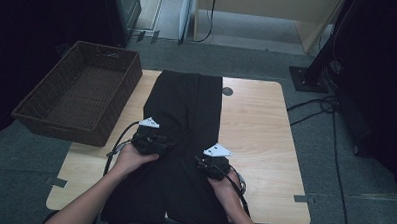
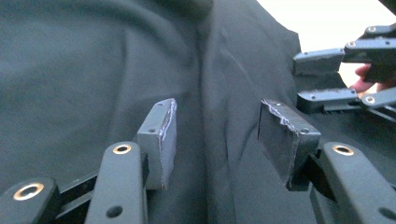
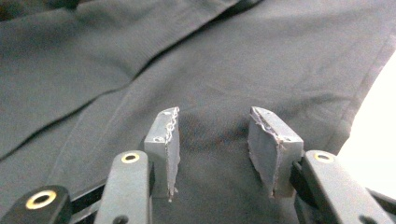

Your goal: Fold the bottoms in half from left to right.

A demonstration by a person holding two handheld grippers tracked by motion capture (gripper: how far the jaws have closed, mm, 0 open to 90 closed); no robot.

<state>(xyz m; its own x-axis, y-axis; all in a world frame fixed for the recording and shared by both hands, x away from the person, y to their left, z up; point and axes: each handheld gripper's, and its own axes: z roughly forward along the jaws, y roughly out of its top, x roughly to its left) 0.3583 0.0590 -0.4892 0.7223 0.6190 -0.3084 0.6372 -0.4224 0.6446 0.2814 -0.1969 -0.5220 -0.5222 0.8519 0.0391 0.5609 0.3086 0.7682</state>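
Both grippers hovered over the black trousers (image 1: 184, 111), centre frame.
Your left gripper (image 2: 217, 135) and right gripper (image 3: 214, 140) stood parted, empty; soft, limp cloth — I'd pinch a fold near the seam.

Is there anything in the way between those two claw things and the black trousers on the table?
Nothing visible. Both the left gripper and the right gripper sit with open jaws right over the black trousers, only bare cloth between their pads. The wicker basket stands off to the side.
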